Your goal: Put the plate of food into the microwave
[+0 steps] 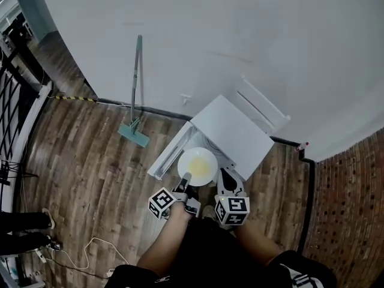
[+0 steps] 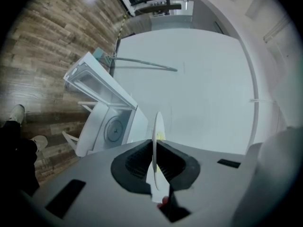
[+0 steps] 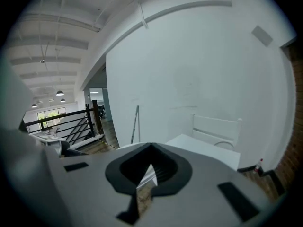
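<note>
A white plate [image 1: 198,165] with yellow food hangs in front of the white microwave [image 1: 231,128], whose door [image 1: 167,156] stands open to the left. My left gripper [image 1: 186,180] is shut on the plate's near rim. In the left gripper view the plate [image 2: 157,124] stands edge-on between the black pads [image 2: 137,162], with the microwave's open cavity and turntable [image 2: 113,129] to the left below. My right gripper [image 1: 227,176] sits just right of the plate, apart from it. In the right gripper view its jaws [image 3: 151,148] meet with nothing between them, and the microwave top [image 3: 203,148] lies ahead.
The microwave stands on a wooden floor against a white wall. A mop [image 1: 137,95] leans on the wall to the left. A white frame [image 1: 259,104] stands behind the microwave. A black railing [image 1: 12,101] runs at far left, a cable [image 1: 90,251] lies on the floor, and a brick wall [image 1: 348,209] stands at right.
</note>
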Motion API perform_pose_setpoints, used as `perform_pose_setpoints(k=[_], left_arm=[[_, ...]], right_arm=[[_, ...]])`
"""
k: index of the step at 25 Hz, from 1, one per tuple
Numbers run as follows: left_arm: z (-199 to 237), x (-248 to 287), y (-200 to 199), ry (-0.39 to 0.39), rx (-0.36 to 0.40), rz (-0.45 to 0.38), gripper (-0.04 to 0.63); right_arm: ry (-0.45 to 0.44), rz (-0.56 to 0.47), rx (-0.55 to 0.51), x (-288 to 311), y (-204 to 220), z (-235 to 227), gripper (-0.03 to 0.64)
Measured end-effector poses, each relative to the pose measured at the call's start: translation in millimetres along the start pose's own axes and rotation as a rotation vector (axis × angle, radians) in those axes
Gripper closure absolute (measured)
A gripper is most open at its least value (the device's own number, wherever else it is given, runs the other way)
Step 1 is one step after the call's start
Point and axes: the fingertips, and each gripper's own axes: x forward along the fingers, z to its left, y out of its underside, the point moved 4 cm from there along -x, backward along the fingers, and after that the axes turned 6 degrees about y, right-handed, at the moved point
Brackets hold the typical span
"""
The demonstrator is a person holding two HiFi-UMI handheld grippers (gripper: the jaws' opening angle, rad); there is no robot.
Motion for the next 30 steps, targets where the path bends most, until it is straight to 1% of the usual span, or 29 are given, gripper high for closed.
perform_pose_setpoints(k=[4, 7, 10, 13, 16, 18, 21, 24, 26, 28, 30], left_arm=[[27, 17, 11, -0.007, -0.016, -0.009, 0.577], [53, 34, 17, -0.012, 0.001, -0.002, 0.577], [86, 52, 6, -0.019, 0.016, -0.008, 0.577], [127, 64, -9, -0.041, 0.021, -0.023, 0.577], [164, 79, -22, -0.06, 0.043, -0.016, 0.577], [183, 93, -28, -0.048, 0.063, 0.005, 0.575], [207, 118, -37, -0.019, 0.084, 0.033, 0.577], [232, 147, -40, 0.009, 0.094, 0.063, 0.577], [250, 166, -39, 0.037, 0.094, 0.096, 0.577], [270, 182, -39, 0.044, 0.104, 0.136, 0.577], [285, 202, -44, 0.074, 0.116, 0.167, 0.577]], right_arm=[[-0.024, 0.038, -0.04, 19, 20, -14, 0.607], [-0.03, 0.053, -0.061, 40, 41, -28, 0.607], [-0.039, 0.074, -0.059, 70, 71, -32, 0.607], [-0.058, 0.107, -0.055, 96, 109, -28, 0.607], [-0.057, 0.121, -0.046, 120, 141, -30, 0.607], [-0.032, 0.104, -0.036, 137, 159, -37, 0.606], [0.007, 0.074, 0.019, 163, 187, -47, 0.607], [0.029, 0.013, 0.048, 187, 212, -55, 0.607], [0.05, -0.019, 0.054, 201, 233, -61, 0.607], [0.076, -0.042, 0.063, 215, 255, -69, 0.607], [0.105, -0.078, 0.073, 232, 271, -79, 0.607]])
